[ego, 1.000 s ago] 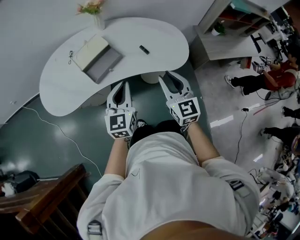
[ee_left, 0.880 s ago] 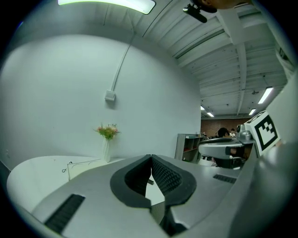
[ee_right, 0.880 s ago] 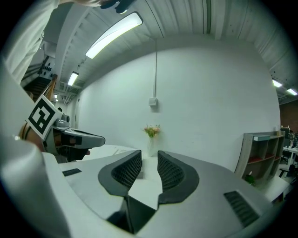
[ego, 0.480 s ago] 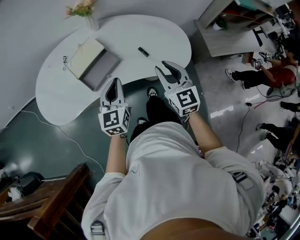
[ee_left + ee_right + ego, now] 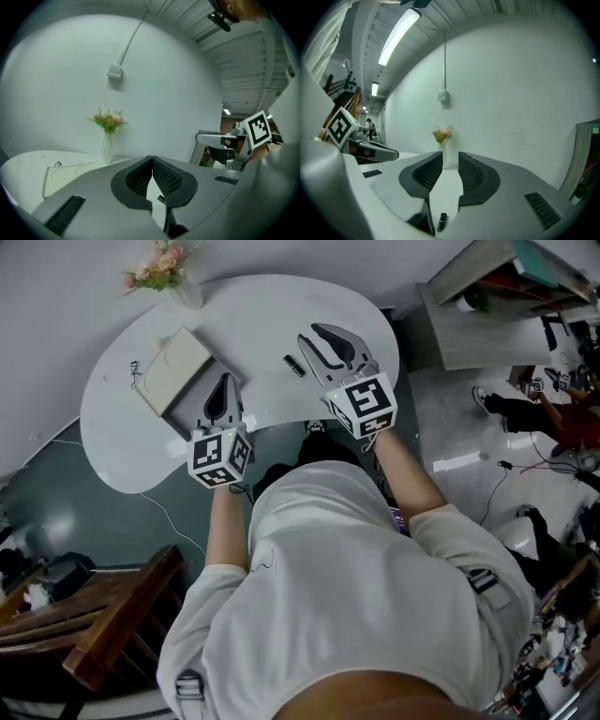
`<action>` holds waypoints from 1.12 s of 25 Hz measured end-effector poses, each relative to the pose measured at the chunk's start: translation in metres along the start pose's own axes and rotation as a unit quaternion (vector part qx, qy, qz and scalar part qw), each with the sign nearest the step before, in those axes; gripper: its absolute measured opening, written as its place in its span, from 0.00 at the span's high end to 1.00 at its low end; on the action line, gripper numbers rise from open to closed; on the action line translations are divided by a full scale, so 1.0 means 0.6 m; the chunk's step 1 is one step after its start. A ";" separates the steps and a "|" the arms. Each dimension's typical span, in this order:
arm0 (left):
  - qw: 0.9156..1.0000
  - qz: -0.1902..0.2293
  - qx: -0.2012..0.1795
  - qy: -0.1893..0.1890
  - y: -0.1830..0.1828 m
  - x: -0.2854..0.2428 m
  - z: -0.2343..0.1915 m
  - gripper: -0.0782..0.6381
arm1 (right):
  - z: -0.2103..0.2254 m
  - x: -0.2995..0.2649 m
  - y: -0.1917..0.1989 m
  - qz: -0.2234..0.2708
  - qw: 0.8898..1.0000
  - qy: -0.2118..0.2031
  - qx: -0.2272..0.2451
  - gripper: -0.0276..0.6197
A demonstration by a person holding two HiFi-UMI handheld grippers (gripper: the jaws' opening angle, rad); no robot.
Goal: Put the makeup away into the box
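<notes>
Overhead, the clenched left hand-held gripper (image 5: 223, 382) hides part of the box (image 5: 174, 362); the right hand-held gripper (image 5: 315, 335) gapes empty, narrowing slightly.

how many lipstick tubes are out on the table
1. The black lipstick tube lies on the white table, right of the open box, close by the right gripper. Another could be hidden in the box or under the grippers.

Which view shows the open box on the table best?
The head view: the open box shows from above, nearly whole. The left gripper view shows only its cream lid, low down; the right gripper view does not show it.
</notes>
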State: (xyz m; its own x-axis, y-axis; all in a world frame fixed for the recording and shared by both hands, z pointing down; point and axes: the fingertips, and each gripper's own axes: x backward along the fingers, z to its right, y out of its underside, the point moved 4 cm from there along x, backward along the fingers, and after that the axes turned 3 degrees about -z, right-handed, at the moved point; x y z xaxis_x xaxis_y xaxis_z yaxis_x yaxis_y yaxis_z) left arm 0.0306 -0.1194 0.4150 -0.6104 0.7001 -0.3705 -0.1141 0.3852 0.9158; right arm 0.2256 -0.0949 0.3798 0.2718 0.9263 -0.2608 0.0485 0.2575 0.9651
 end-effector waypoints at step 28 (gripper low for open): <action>0.976 -0.200 0.058 -0.062 0.242 -0.042 -0.098 0.86 | -0.017 -0.165 0.382 -0.348 0.934 -0.072 -0.039 0.77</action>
State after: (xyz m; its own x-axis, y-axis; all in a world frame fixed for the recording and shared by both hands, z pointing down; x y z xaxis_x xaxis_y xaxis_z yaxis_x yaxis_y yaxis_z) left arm -0.0165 -0.1166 0.5662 -0.4356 0.5445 -0.7168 -0.2293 0.7029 0.6733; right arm 0.2002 -0.1249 0.6266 0.3268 0.4821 -0.8129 0.1925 0.8081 0.5567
